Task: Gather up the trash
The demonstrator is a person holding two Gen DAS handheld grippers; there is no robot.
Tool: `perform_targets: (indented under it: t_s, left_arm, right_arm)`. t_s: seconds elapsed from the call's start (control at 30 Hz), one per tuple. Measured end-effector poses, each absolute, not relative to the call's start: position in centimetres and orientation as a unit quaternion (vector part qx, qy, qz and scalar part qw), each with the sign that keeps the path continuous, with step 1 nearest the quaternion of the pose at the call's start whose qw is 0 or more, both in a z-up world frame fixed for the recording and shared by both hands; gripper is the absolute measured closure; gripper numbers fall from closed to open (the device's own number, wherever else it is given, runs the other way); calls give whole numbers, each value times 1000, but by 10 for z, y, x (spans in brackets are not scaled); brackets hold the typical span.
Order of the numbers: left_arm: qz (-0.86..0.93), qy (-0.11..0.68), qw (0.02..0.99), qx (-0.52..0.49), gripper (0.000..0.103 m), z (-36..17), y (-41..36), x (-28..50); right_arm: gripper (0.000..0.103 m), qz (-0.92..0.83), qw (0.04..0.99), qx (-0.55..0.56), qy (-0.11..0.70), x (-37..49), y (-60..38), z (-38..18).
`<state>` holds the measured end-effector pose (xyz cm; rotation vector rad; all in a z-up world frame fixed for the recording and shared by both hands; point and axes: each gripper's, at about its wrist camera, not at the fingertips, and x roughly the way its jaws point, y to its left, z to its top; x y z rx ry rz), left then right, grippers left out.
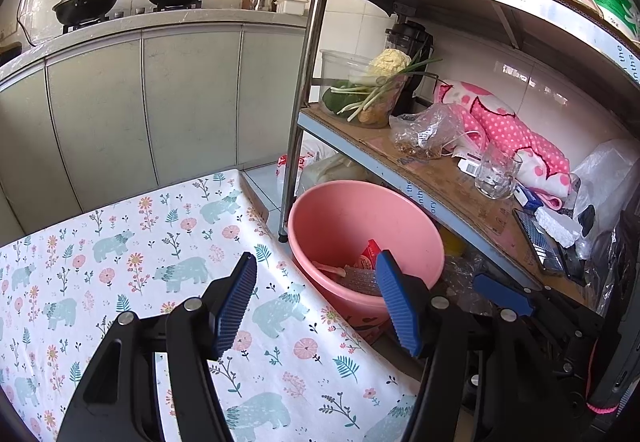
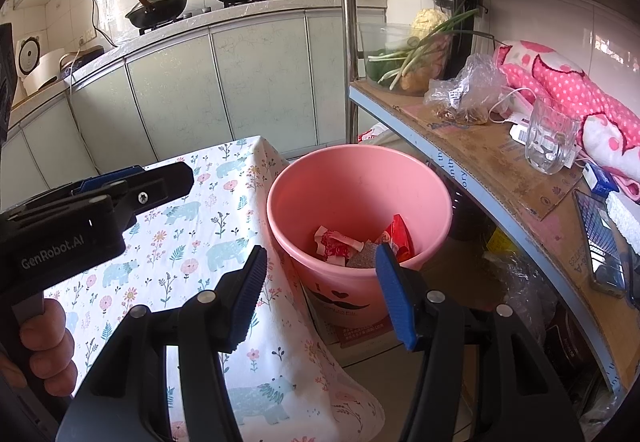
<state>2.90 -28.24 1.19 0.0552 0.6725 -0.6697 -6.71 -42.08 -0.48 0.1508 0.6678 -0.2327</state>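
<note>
- Right gripper [image 2: 320,294]: jaws apart, nothing between them.
- Left gripper [image 1: 316,306]: jaws wide, empty; it sits just left of the right gripper.
- Bucket [image 2: 436,177]: ahead of and below both grippers, beside the table edge; trash [image 2: 340,246] lies at its bottom.
- Table [image 1: 120,201]: under the left gripper; no trash visible on the cloth.
- Risk: a right fingertip may clip the bucket rim if lowered.
- Risk: the shelf [image 2: 480,161] edge runs close to the right; a sideways swing could strike the glass [image 2: 548,141].
- Open room: above the table, left and forward.

Red wrappers [image 2: 340,244] (crumpled) lie inside the pink bucket [image 2: 360,177] — upright.
</note>
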Motion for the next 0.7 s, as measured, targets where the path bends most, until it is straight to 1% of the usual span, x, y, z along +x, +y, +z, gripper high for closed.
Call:
perform_targets:
  t_s: [0.7]
  left_arm:
    - [-325, 326, 887, 34, 42, 12, -287, 28]
  right_arm:
    - [46, -109, 934, 80, 331, -64, -423, -9]
